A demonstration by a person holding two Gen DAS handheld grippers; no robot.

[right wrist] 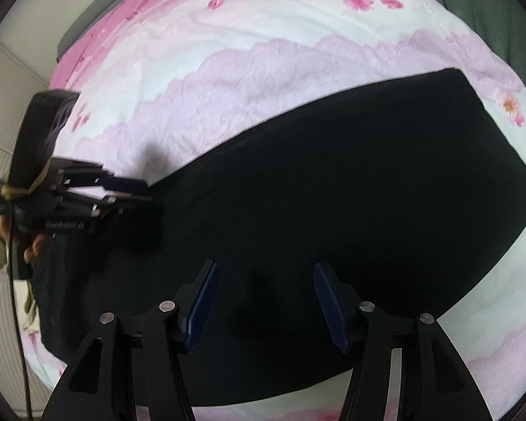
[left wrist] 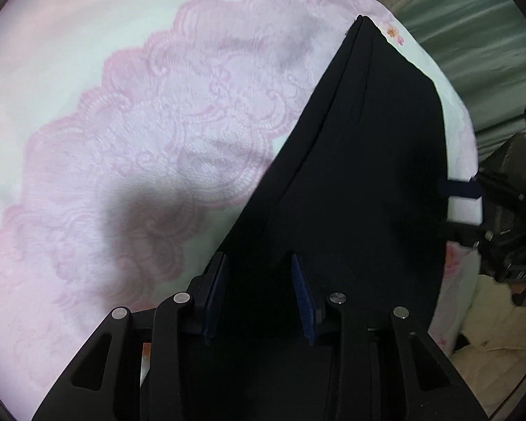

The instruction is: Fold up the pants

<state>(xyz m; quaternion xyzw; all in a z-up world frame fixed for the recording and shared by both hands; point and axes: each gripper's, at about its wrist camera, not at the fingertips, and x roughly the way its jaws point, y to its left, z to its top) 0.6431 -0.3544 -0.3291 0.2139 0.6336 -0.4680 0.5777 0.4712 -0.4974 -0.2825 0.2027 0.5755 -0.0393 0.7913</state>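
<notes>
Left tool (left wrist: 257,266): pads stand a moderate gap apart with nothing pinched between them; it points steeply down over the near edge of the pants, at about 6 o'clock in its own view. In the right wrist view the same tool (right wrist: 136,193) sits at 9 o'clock, its tips at the left edge of the cloth, though whether they touch it cannot be told.

Right tool (right wrist: 264,277): parted about halfway, empty, hanging over the dark cloth at 6 o'clock; no fabric rises between its pads.

Why so placed: each tool is over an opposite side of the garment, which to my mind suits taking two edges at once for the next fold.

Person's hand (right wrist: 35,245): holds the left tool's handle at 8 o'clock, a pale sleeve behind it.

Pants (right wrist: 333,193): black, lying flat on the bed, already laid double by the look of the long seam line running toward 1 o'clock in the left wrist view; the surface is smooth, the outline a wide tapering slab.

Bedspread (right wrist: 263,45): white and pink with a lace pattern and small flowers, under the pants on all sides.

Handling: soft and limp; a shallow pinch may catch only the top layer.
</notes>
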